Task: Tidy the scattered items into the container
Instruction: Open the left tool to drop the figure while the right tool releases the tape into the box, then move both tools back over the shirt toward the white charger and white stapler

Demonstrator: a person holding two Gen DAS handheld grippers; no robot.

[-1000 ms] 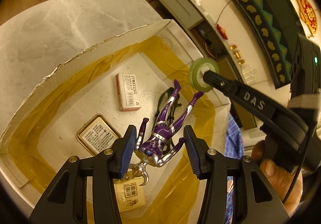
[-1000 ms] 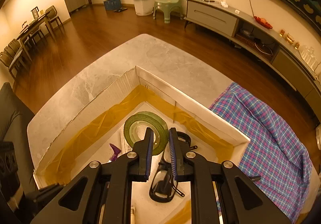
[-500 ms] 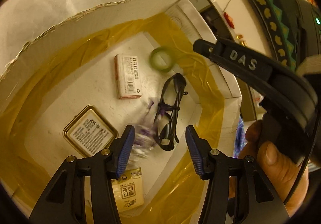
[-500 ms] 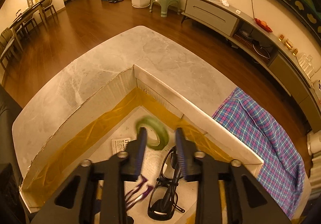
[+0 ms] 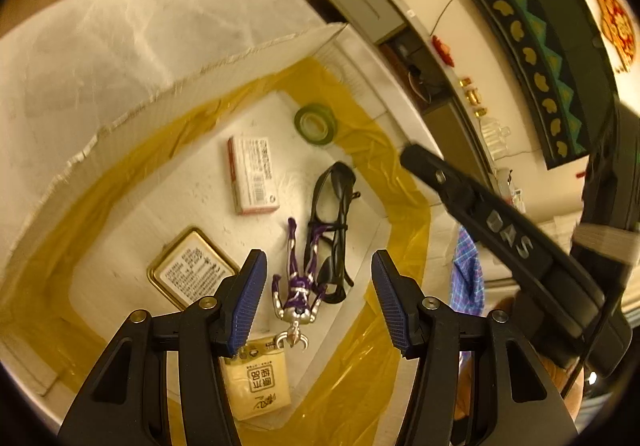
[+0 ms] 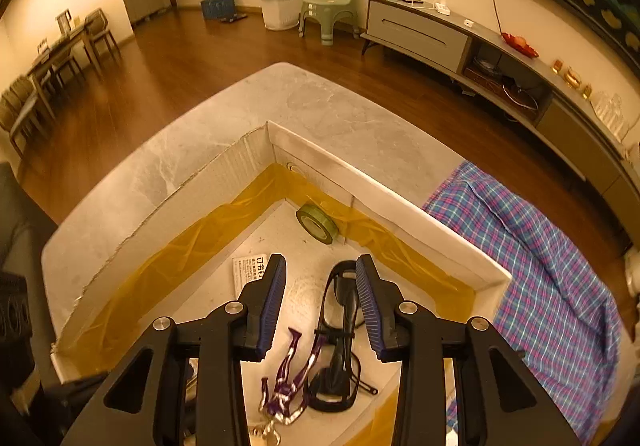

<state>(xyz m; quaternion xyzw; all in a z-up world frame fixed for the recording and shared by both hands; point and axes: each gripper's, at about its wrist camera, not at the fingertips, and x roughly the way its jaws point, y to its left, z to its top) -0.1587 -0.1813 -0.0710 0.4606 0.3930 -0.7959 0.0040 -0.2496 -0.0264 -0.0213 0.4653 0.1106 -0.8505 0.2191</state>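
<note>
A: Status of the box (image 5: pixel 132 114)?

B: Tape roll (image 5: pixel 315 124), glasses (image 5: pixel 334 230), figurine (image 5: pixel 298 286), tin (image 5: pixel 192 272), carton (image 5: pixel 252 174) and sachet (image 5: pixel 260 382) lie inside. Plaid cloth (image 6: pixel 552 270) remains on the worktop (image 6: pixel 312 106).

A: Jaws?

B: Left gripper (image 5: pixel 318 302) released, empty; right gripper (image 6: pixel 320 304) opening, empty, marked "DAS". Labels unreadable.

1. The box (image 6: pixel 384 192) is seen as white, lined with yellow film.
2. The tape (image 6: pixel 316 223) is coloured green.
3. The figure (image 5: pixel 298 282) is patterned purple and silver.
4. The glasses (image 5: pixel 334 230) are black.
5. The cloth (image 6: pixel 536 266) is checked blue and pink.
</note>
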